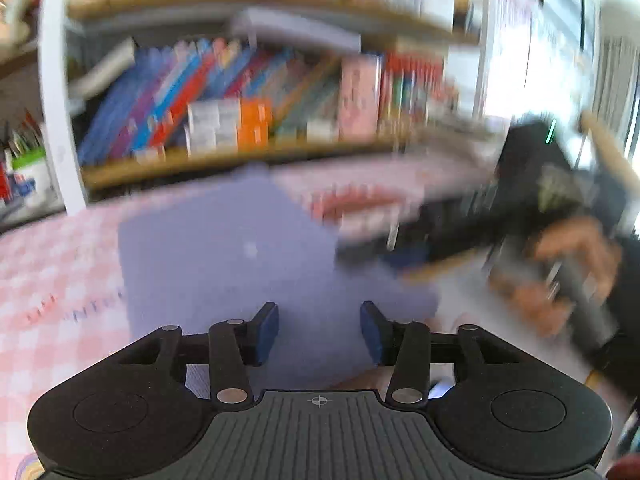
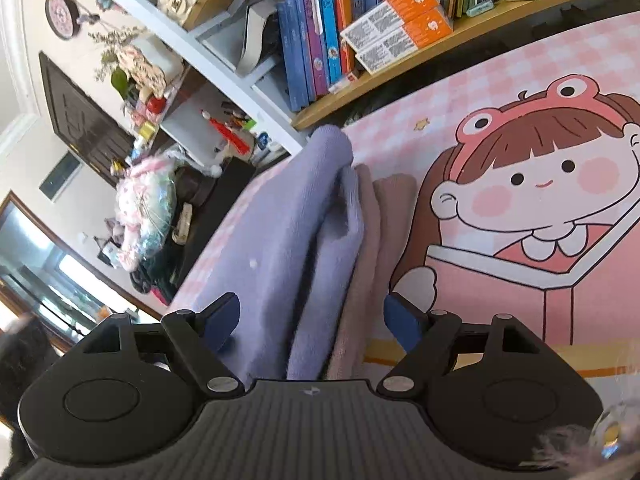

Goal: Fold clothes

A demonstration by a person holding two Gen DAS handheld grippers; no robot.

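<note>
- A folded lilac garment (image 1: 224, 256) is laid flat on the pink checked worktop (image 1: 60, 280), seen through motion blur.
- The left gripper (image 1: 319, 330) is held above its near edge, fingers spread, nothing pinched.
- The right gripper (image 2: 312, 320) is also spread and empty, with the lilac garment (image 2: 288, 232) between its fingers, stacked on a folded mauve garment (image 2: 380, 216).
- A bookshelf (image 2: 360, 20) is seen behind the worktop.
</note>
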